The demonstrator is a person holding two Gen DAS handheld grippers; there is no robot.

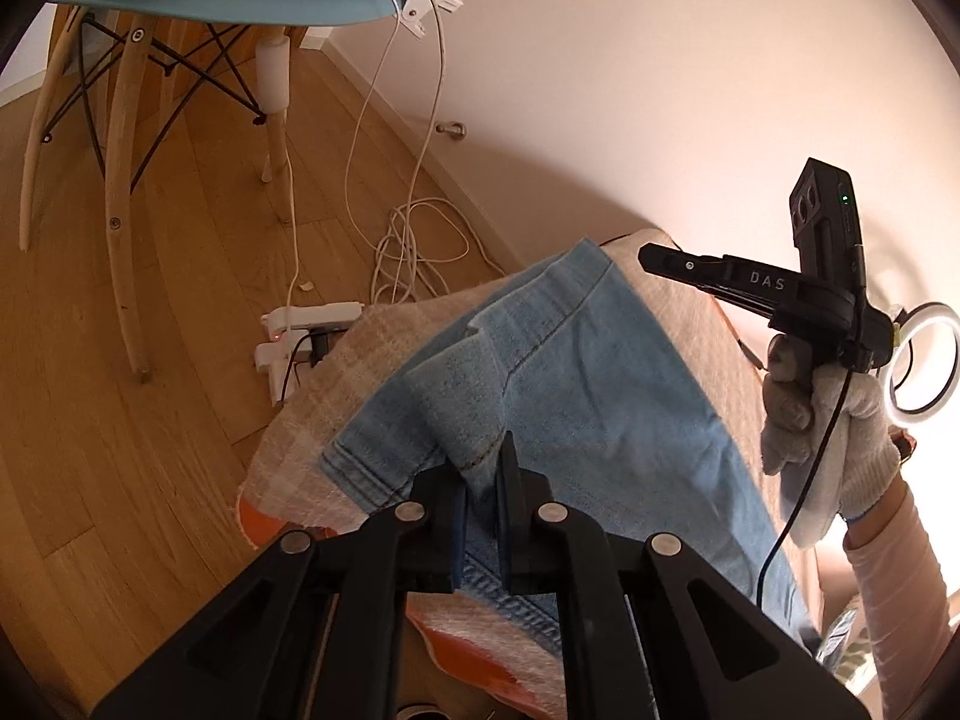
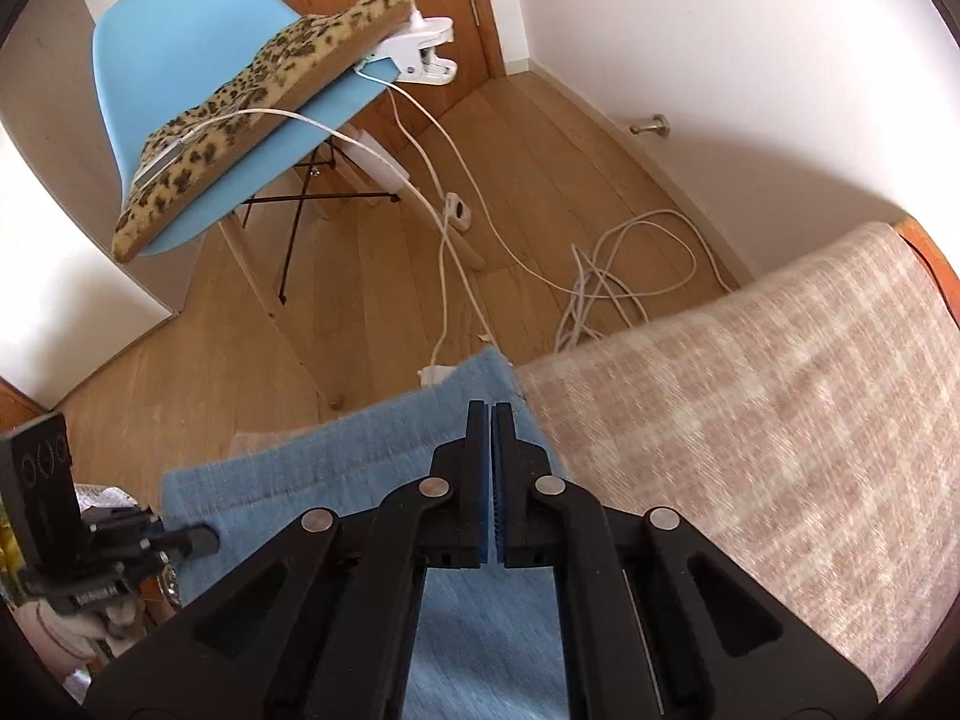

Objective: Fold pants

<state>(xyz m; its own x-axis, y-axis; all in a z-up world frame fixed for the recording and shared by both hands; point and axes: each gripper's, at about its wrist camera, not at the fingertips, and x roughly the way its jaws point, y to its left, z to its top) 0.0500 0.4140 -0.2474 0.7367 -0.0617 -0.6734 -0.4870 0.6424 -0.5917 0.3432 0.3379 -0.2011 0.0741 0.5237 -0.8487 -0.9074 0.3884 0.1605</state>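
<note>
Pants [image 1: 570, 360] of light blue denim lie on a beige checked cloth [image 2: 780, 420], which serves as the landmark. They cover the cloth's left part as the right wrist view shows it, with one corner reaching the cloth's far edge. In the left wrist view they run diagonally across the cloth, with layers already doubled over one another and a stitched hem near the cloth's left border.

Left gripper [image 1: 483, 468] sits over the cloth's near side, its jaws nearly together and pinching a raised fold of denim between the pads. Right gripper [image 2: 491, 420] is above the pants near the cloth's far edge, jaws pressed fully together. No fabric shows between its tips; the denim lies below them. In the left wrist view the same gripper is at the cloth's right side, held in a white-gloved hand [image 1: 828, 420].

Beyond the cloth's far edge lies a wooden floor [image 2: 180, 372] with a tangle of white cables [image 2: 624, 276]. Further off stands a blue chair [image 2: 174, 60] with a leopard-print cushion [image 2: 264, 96].
</note>
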